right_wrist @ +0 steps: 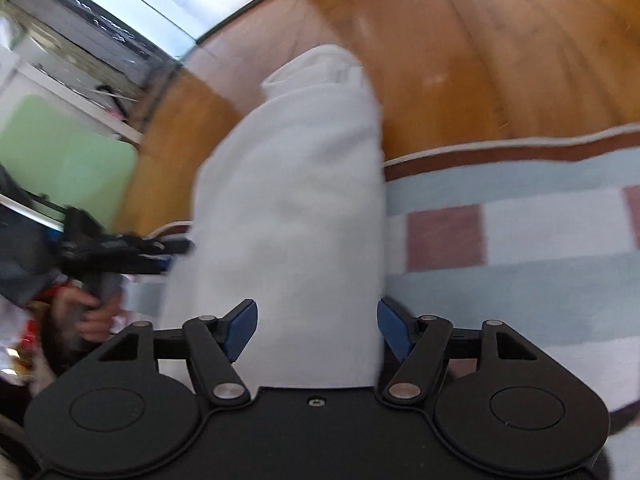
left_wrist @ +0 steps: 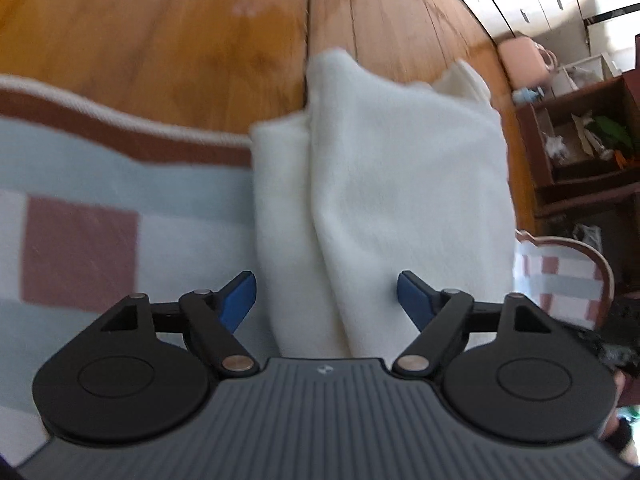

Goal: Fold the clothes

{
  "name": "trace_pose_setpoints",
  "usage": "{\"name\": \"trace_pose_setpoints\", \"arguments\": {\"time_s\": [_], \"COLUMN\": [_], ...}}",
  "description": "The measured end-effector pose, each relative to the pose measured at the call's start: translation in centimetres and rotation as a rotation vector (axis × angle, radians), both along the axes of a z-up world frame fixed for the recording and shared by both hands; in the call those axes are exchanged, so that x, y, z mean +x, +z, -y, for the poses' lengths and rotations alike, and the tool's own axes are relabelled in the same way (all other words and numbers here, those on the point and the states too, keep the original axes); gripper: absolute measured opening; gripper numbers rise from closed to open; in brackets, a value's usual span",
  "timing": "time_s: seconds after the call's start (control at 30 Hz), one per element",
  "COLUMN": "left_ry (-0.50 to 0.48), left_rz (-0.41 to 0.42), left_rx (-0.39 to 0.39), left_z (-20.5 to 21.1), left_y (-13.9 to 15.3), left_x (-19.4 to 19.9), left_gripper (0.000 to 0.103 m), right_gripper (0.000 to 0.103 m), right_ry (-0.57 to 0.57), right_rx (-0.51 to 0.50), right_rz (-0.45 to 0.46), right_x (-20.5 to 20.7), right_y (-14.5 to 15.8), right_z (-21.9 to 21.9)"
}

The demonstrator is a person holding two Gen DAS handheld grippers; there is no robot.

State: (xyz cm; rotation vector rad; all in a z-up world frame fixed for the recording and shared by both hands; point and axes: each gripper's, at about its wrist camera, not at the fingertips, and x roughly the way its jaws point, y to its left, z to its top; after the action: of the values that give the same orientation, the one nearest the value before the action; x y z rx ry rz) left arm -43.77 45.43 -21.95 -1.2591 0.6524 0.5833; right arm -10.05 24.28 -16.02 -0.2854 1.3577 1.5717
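White garment [left_wrist: 384, 184] overhanging rug edge [left_wrist: 160, 136], wooden floor [left_wrist: 180, 28] beyond

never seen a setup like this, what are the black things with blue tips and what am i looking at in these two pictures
Each picture comes from a camera mounted on a hand-held gripper that a person carries, looking out along its two blue-padded fingers. One view is from the left hand-held gripper, the other from the right hand-held gripper. Both stand open over a folded white garment, gripping nothing. The garment lies partly on a checked rug and partly on the wooden floor. The right view also catches the person's hand holding the other gripper.
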Motion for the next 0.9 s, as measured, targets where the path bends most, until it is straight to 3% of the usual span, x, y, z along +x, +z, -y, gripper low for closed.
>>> {"name": "trace_pose_setpoints", "arguments": {"time_s": [0.13, 0.33, 0.47, 0.53, 0.57, 0.67, 0.73, 0.77, 0.8, 0.9], "left_ry": [-0.039, -0.062, -0.073, -0.06, -0.058, -0.041, -0.008, -0.006, -0.037, -0.081], "left_rz": [-0.016, 0.013, -0.044, -0.055, -0.039, 0.012, 0.085, 0.121, 0.146, 0.123], "left_rx": [0.03, -0.041, 0.03, 0.044, 0.046, 0.045, -0.021, -0.038, -0.028, 0.102], "left_z": [0.6, 0.2, 0.5, 0.6, 0.7, 0.5, -0.1, -0.2, -0.2, 1.0], "left_y": [0.2, -1.5, -0.6, -0.6, -0.8, -1.0, -1.8, -2.1, -2.0, -0.4], "left_x": [1.0, 1.8, 1.7, 1.7, 1.9, 2.8, 3.5, 3.9, 4.5, 5.5], "left_gripper": [0.078, 0.081, 0.088, 0.094, 0.102, 0.103, 0.103, 0.101, 0.084, 0.061], "right_gripper": [0.073, 0.073, 0.097, 0.1, 0.103, 0.098, 0.098, 0.095, 0.087, 0.067], "right_ry": [-0.025, -0.07, -0.074, -0.079, -0.094, -0.084, -0.067, -0.06, -0.054, -0.075], "right_rx": [0.001, -0.002, 0.019, 0.009, 0.019, 0.026, 0.033, 0.045, 0.065, 0.141], "right_rz": [-0.037, -0.087, -0.087, -0.114, -0.152, -0.229, -0.223, -0.202, -0.175, -0.098], "right_x": [0.7, 0.7, 0.6, 0.5, 0.5, -0.1, -0.8, -1.2, -1.6, -2.8], "right_y": [-1.5, -4.6, -6.7, -8.1, -8.6, -9.0, -8.7, -8.3, -7.6, -5.2], "right_z": [-1.4, -3.1, -4.9, -5.9, -6.3, -7.5, -8.1, -8.1, -8.0, -6.7]}}
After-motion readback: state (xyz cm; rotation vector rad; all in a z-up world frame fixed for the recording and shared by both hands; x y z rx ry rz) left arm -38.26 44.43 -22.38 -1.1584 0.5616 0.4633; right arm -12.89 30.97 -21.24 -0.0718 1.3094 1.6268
